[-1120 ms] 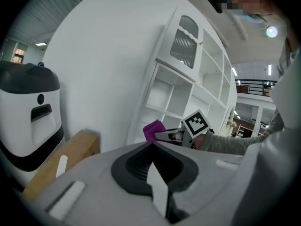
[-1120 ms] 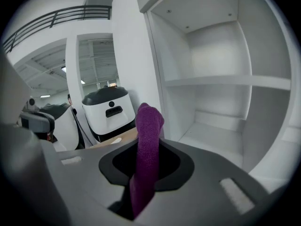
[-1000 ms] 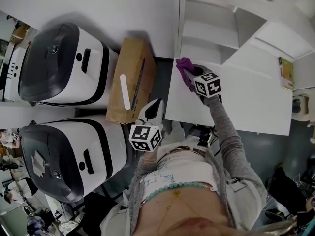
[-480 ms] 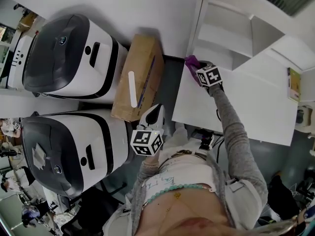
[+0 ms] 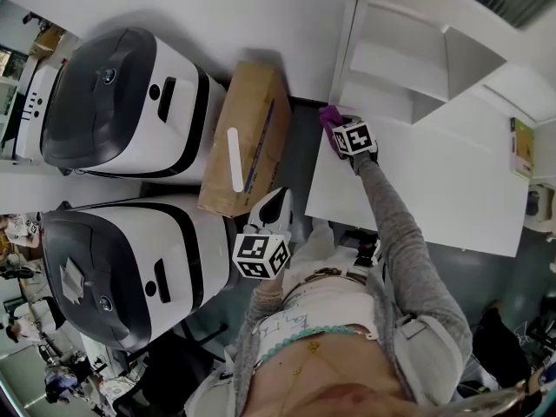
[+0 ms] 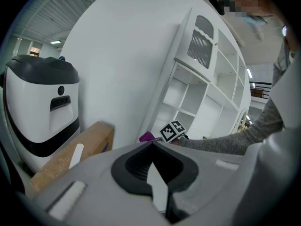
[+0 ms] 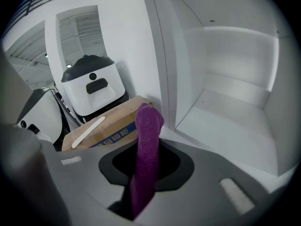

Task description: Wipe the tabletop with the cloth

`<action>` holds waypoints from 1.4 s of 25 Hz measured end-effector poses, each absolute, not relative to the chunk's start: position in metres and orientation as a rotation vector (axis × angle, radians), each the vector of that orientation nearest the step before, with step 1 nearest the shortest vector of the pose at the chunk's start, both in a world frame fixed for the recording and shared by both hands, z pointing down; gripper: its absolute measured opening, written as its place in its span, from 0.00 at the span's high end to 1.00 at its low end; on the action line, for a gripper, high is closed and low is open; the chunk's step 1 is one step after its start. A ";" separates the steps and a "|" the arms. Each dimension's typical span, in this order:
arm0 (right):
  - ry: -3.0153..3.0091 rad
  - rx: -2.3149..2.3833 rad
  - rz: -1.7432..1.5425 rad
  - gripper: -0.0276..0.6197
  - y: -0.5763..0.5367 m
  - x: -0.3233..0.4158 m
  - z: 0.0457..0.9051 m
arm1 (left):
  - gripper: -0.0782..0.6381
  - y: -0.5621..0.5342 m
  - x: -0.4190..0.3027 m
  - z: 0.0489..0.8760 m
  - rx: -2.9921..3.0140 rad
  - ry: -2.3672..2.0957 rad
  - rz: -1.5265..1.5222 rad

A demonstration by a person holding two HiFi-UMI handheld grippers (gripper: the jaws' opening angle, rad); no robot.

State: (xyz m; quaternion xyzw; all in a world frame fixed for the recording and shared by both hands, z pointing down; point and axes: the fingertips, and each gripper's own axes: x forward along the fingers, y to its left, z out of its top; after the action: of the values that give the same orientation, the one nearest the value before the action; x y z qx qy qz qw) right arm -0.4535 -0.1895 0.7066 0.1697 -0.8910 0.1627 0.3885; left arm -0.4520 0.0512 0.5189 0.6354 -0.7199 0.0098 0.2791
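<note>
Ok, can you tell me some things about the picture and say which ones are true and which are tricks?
The right gripper pinches a purple knitted cloth in its fingers. True.
The cloth sits at the corner of the white tabletop nearest the brown cardboard box. True.
The left gripper holds a cloth too. False: it holds nothing.
The box lies on the tabletop. False: it lies beside it, by the white-and-black machines.

Two machines (image 5: pixel 122 102) (image 5: pixel 130 272), one box (image 5: pixel 252 129), one cloth (image 5: pixel 327 115).
</note>
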 end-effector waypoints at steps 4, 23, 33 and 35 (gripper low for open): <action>-2.241 0.468 0.337 0.81 -0.194 -0.450 0.720 | 0.89 0.049 -0.450 0.521 1.705 -1.923 0.031; -2.279 0.487 0.266 0.81 -0.191 -0.450 0.723 | 0.89 0.026 -0.426 0.512 1.808 -1.878 0.076; -2.254 0.574 0.315 0.81 -0.206 -0.420 0.725 | 0.89 0.012 -0.409 0.513 1.867 -1.816 0.087; -2.261 0.582 0.326 0.81 -0.208 -0.416 0.722 | 0.89 0.010 -0.405 0.513 1.878 -1.805 0.091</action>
State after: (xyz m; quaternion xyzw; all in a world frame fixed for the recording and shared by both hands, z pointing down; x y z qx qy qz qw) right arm -0.4163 -0.2080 0.7224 0.2282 -0.8863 0.1279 0.3822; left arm -0.4054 0.0098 0.5131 0.6949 -0.6678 0.0336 0.2646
